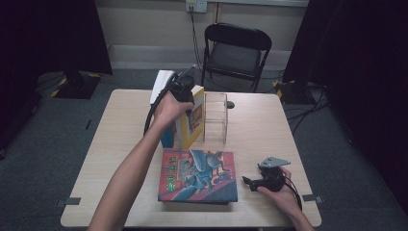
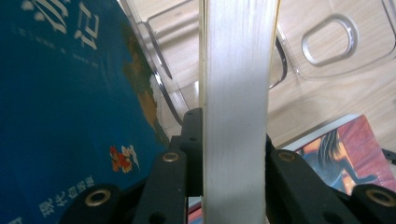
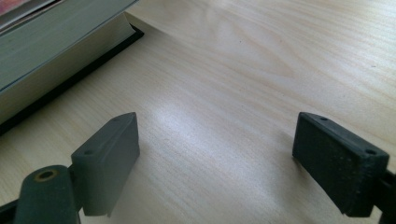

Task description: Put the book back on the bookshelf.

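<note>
Left hand-held gripper [image 2: 233, 154] clamps the upright yellow book [image 2: 236, 93] from above at the tabletop's [image 1: 260, 130] far centre, left of the clear stand [image 1: 215, 117]; right hand-held gripper [image 3: 217, 158] rests wide-jawed near-right.

I stand at a light wooden table [image 1: 269, 130] with rounded corners, set on grey carpet [image 1: 43, 144]. Beyond its far edge a black folding chair [image 1: 235, 50] faces me, backed by a pale wall [image 1: 144, 24] with a socket [image 1: 196, 5] and cables hanging down. Black curtains [image 1: 48, 33] hang at both sides. Tape marks [image 1: 72, 200] sit by the near corners.
</note>
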{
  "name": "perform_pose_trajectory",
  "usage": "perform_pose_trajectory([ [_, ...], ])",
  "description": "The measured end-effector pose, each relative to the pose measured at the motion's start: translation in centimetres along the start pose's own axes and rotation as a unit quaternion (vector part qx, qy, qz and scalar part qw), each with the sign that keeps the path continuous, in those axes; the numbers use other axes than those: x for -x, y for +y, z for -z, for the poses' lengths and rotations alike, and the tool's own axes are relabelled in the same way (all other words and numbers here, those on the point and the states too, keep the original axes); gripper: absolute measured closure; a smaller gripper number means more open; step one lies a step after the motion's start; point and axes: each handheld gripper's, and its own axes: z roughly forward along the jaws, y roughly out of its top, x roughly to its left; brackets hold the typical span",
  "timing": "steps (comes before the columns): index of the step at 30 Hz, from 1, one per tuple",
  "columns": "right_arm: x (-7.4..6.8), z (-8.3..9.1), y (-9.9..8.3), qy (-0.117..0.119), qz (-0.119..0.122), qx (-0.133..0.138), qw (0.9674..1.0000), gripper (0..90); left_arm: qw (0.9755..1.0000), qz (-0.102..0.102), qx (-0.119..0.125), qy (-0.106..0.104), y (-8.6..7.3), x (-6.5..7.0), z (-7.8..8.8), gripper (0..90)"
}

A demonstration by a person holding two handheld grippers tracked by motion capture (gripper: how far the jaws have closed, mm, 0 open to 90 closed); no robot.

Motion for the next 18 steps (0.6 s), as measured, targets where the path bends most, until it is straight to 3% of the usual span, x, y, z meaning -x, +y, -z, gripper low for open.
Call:
perform_pose_trajectory([
  [5, 0.0, 0.0, 0.0, 0.000, 0.001, 0.000, 1.0000, 14.6, 0.9999, 0.010, 0.011, -0.004, 1.1, -0.2, 0.3, 75.7],
  [7, 0.0, 0.0, 0.0, 0.000, 0.000, 0.000, 1.0000, 14.6, 0.9997, 0.017, 0.016, 0.004, 1.7, -0.2, 0.1, 75.7],
  [9, 0.0, 0.0, 0.0, 0.000, 0.000, 0.000, 1.0000, 14.6, 0.9998, 0.013, 0.016, 0.005, 2.2, -0.3, -0.2, 75.7],
  [13, 0.0, 0.0, 0.0, 0.001, 0.001, 0.000, 1.0000, 14.6, 0.9996, 0.026, 0.007, -0.001, 2.9, -0.6, -1.1, 75.7],
  [18, 0.0, 0.0, 0.0, 0.002, 0.001, 0.000, 1.0000, 14.6, 0.9995, 0.028, 0.013, 0.004, 3.4, -0.6, -1.0, 75.6],
])
